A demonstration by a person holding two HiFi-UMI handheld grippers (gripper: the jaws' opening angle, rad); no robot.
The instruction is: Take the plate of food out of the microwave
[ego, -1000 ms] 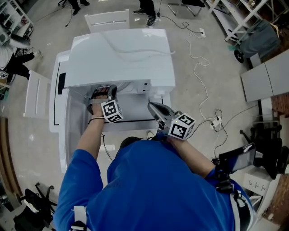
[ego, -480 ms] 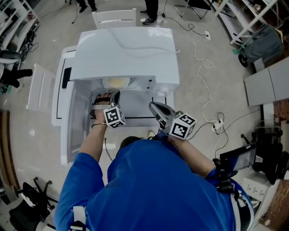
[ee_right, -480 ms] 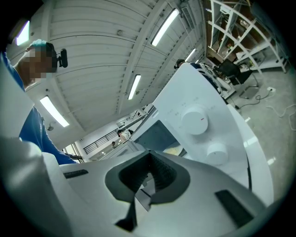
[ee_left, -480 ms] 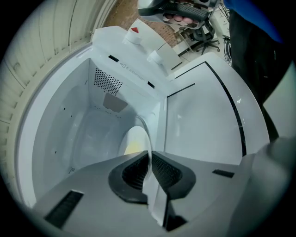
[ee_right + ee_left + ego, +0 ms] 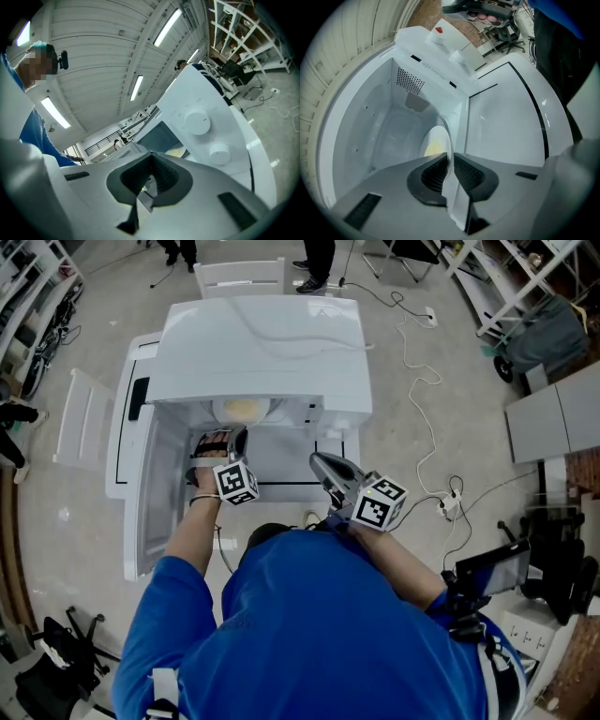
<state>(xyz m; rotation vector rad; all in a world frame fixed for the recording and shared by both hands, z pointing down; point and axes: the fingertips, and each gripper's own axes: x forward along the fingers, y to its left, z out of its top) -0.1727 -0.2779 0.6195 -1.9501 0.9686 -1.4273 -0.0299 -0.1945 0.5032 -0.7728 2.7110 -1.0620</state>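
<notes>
Head view. White microwave [image 5: 262, 343] on the bench, door [image 5: 150, 512] swung open to the left. The plate of food [image 5: 242, 410] sits at the mouth of the cavity, with only its near part showing under the top edge. The left hand-held gripper [image 5: 228, 439] reaches in at the plate's near rim. The right hand-held gripper [image 5: 323, 468] hangs lower and to the right, outside the opening and well apart from the plate.

Left gripper view. The jaws of the left hand-held gripper [image 5: 451, 158] are narrow, pinched on the thin rim of the plate [image 5: 437, 139]. Yellow food [image 5: 433, 149] lies just beyond the pads. The rest of the plate runs straight ahead into the cavity [image 5: 389, 126], so the way out is most likely back along the gripper's own line, toward the person. The left hand is the nearer one, already on the plate.

Right gripper view. The jaws of the right hand-held gripper [image 5: 151, 165] are together with nothing between them. They point level at the microwave's front, with the two control knobs [image 5: 197, 119] ahead to the right. It gives the plate no support.
</notes>
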